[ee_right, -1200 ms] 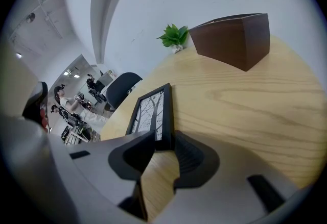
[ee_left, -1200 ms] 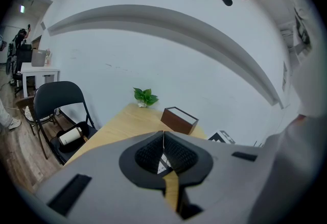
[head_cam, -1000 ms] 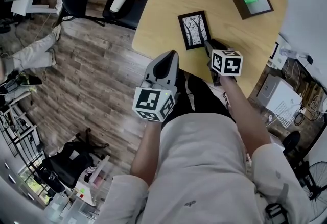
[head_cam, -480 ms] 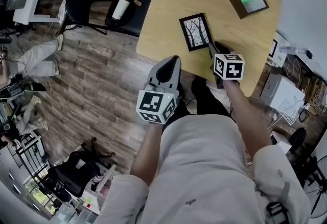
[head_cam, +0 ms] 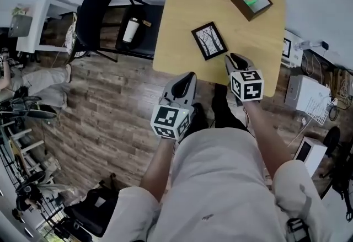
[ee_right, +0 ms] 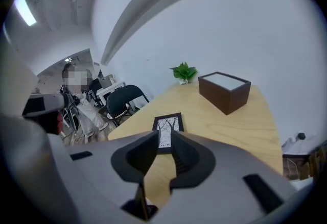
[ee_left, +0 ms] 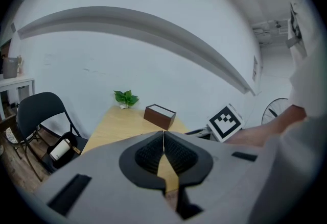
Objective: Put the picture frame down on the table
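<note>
Head view: picture frame (head_cam: 208,41) lies flat on worktop (head_cam: 182,20), just ahead of your right tool (head_cam: 236,62), now drawn back from it.
Right gripper view: jaws released, just narrowing, nothing between.
Left gripper view: your left tool (ee_left: 163,137) clenched, empty.
Placement appears complete.

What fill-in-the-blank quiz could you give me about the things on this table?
1. The picture frame lies ____ on the wooden table.
2. The picture in the frame shows bare ____.
3. At the table's far edge stands a small green ____.
Missing words: flat; trees; plant.
</note>
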A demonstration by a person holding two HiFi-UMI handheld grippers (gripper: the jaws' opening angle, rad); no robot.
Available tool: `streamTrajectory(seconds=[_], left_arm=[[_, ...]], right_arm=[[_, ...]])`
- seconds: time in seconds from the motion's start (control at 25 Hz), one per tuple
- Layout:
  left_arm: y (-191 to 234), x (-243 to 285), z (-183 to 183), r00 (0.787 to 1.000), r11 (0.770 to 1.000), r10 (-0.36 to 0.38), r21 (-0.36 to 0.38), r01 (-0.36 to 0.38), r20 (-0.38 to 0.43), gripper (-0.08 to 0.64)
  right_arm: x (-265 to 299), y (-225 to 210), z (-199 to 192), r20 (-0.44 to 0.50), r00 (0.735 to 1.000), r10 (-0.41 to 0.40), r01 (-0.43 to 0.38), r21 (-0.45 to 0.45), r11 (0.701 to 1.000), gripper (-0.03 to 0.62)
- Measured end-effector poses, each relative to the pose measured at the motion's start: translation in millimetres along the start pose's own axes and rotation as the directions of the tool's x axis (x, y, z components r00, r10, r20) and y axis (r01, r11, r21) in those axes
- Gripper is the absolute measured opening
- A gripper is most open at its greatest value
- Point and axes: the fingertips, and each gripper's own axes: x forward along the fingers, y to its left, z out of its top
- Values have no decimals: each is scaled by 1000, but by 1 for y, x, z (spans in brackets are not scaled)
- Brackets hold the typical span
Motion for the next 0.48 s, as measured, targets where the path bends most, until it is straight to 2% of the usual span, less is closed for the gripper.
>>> streamTrajectory(seconds=[0.24, 0.48], left_arm=[[-13, -26, -3, 998, 997, -70, 33, 70, 10, 8], [-23, -56, -5, 992, 991, -122, 54, 120, 36, 8]], right_arm=[[-47, 35, 14, 90, 996, -26, 35, -92, 995, 52], [-95, 75, 13, 169, 985, -33, 56, -133, 989, 38]])
